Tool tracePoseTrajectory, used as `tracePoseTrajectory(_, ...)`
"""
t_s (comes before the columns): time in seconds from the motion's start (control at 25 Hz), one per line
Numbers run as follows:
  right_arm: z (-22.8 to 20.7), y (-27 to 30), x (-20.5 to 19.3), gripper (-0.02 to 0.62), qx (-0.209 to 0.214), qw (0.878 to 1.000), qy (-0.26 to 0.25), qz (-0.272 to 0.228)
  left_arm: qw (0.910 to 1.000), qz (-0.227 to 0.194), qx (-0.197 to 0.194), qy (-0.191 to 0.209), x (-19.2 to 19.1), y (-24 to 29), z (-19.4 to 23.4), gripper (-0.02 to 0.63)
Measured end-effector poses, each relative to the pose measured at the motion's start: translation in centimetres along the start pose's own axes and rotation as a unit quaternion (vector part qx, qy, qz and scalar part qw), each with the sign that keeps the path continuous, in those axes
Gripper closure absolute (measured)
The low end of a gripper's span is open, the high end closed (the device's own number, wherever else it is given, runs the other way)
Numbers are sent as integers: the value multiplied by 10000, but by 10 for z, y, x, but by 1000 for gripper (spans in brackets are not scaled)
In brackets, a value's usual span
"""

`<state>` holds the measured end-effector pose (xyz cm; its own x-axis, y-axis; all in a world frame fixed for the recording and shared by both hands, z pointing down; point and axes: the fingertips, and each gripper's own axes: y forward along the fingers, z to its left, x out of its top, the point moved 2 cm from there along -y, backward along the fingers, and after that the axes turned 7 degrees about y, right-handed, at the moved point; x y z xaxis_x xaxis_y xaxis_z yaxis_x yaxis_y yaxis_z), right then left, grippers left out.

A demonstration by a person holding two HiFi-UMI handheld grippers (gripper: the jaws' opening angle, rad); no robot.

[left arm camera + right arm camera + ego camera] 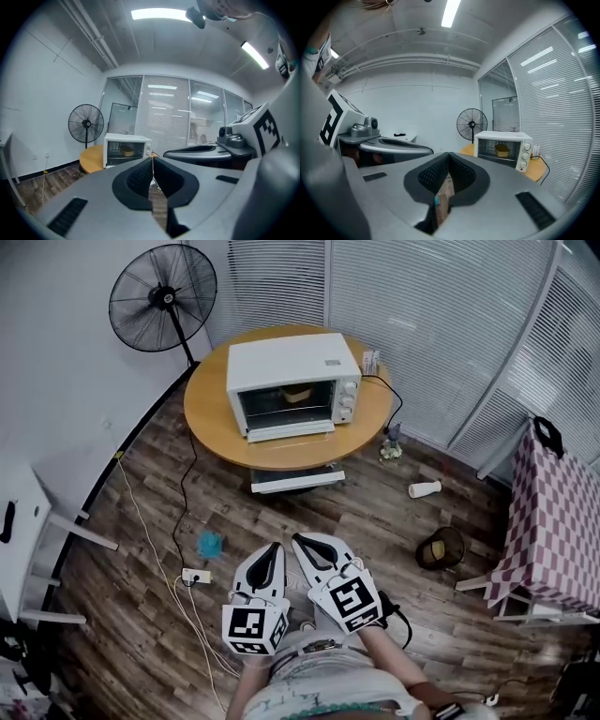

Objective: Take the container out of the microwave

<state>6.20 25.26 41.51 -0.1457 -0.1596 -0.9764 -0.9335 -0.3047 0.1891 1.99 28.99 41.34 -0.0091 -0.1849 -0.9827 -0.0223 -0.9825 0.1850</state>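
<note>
A white microwave (291, 367) stands on a round wooden table (211, 418) well ahead of me, its glass door closed. Through the glass a yellowish container (296, 395) shows inside. Both grippers are held low and close together, several steps short of the table. My left gripper (273, 547) is shut with nothing in it, and so is my right gripper (298, 539). The left gripper view shows its shut tips (152, 159) with the microwave (125, 149) far beyond. In the right gripper view the tips (449, 154) meet, and the microwave (504, 149) and container (502, 150) lie to the right.
A black standing fan (162, 298) is behind the table at the left. Cables and a power strip (195, 575) lie on the wood floor, with a blue object (209, 543), a white bottle (424, 488) and a brown basket (441, 547). A checkered-cloth table (553, 521) stands right.
</note>
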Motion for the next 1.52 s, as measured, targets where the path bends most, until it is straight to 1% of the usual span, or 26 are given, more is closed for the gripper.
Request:
tracePoseTrajectory(0.08,-12,11,4,601,-27,10000,-30,-7,10000,-18,1,3,4,14,7,591)
tracePoseTrajectory(0.2,-29,26,9,601,-40,10000,-53,16,9999,16,37,128,8,35,16,591)
tracePoseTrajectory(0.48,-61,56,16,601,46,9999,22,131,9997,141,171,71,12,76,37,591)
tracePoseTrajectory(0.6,-75,66,19,601,121,9998,63,174,9996,221,182,7,14,94,41,591)
tracePoseTrajectory(0.72,-91,76,26,601,187,9997,89,139,9995,260,177,46,20,115,43,591)
tracePoseTrajectory(0.84,-109,83,33,601,236,9996,93,75,9995,237,157,103,28,136,41,591)
tracePoseTrajectory(0.96,-124,90,36,601,311,9995,68,49,9997,188,169,48,32,153,41,591)
tracePoseTrajectory(1.24,-147,106,42,601,497,9987,-4,56,9991,132,406,-6,40,175,47,591)
tracePoseTrajectory(1.52,-151,120,42,601,745,9972,-13,104,9980,220,592,-95,33,181,54,591)
